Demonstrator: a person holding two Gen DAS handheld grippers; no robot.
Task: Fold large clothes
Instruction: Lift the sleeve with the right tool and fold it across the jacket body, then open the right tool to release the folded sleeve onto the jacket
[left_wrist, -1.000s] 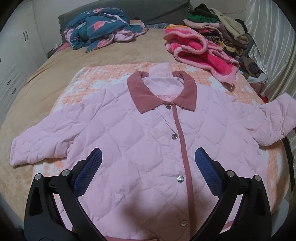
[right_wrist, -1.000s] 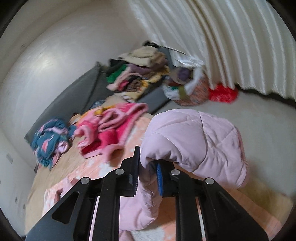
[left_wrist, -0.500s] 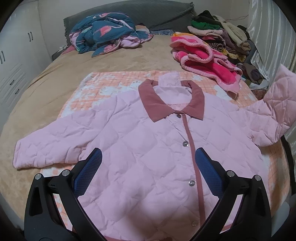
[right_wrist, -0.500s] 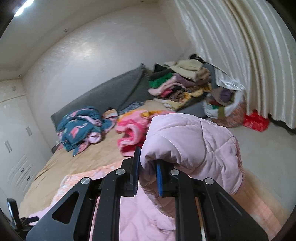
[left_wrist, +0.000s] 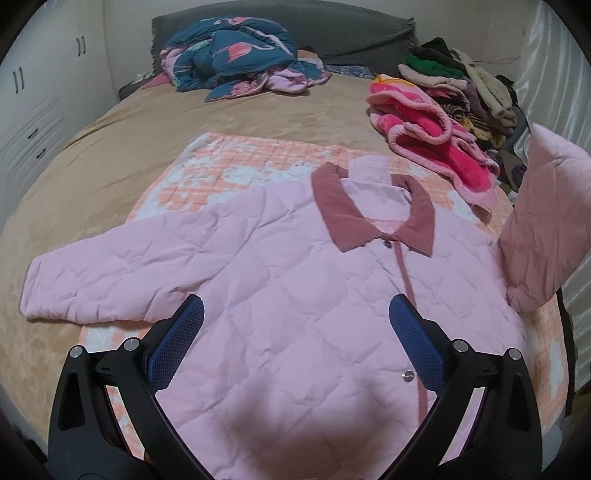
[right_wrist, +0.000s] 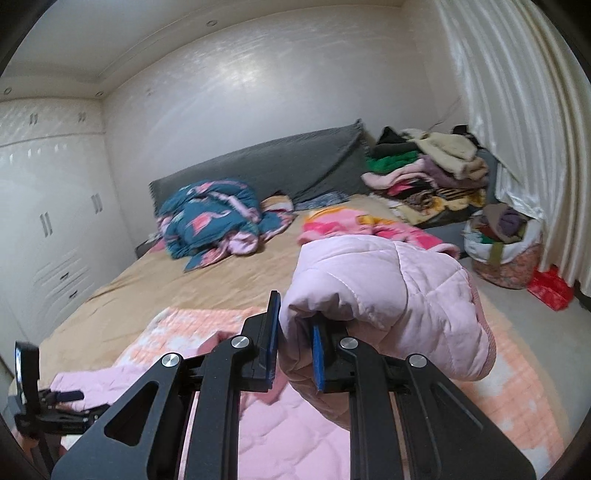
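- Right gripper (right_wrist: 294, 345): clenched on the cuff end of the jacket's sleeve (right_wrist: 388, 295); the quilted fabric bunches between the blue pads and bulges out past the fingertips, lifted off the bed.
- Left gripper (left_wrist: 295, 332): spread wide, nothing between the blue pads; it hovers above the lower front of the jacket, not touching it as far as the view shows.
- Pink quilted jacket (left_wrist: 280, 280): lies front-up and buttoned on an orange-and-white checked blanket (left_wrist: 236, 166), dusty-rose collar (left_wrist: 343, 210) pointing toward the headboard. One sleeve (left_wrist: 110, 277) is stretched flat, its cuff on the tan bedspread (left_wrist: 110, 155). The other sleeve stands raised at the right edge of the left wrist view.
- Surroundings: teal flamingo-print bedding (left_wrist: 229, 55) heaped near the grey headboard (right_wrist: 277, 162); a bright pink fleece garment (left_wrist: 432, 140) just beyond the collar; a stack of mixed clothes (right_wrist: 428, 173) at the bed's far corner; a full fabric basket (right_wrist: 502, 247) on the floor by the white curtain (right_wrist: 517, 110).
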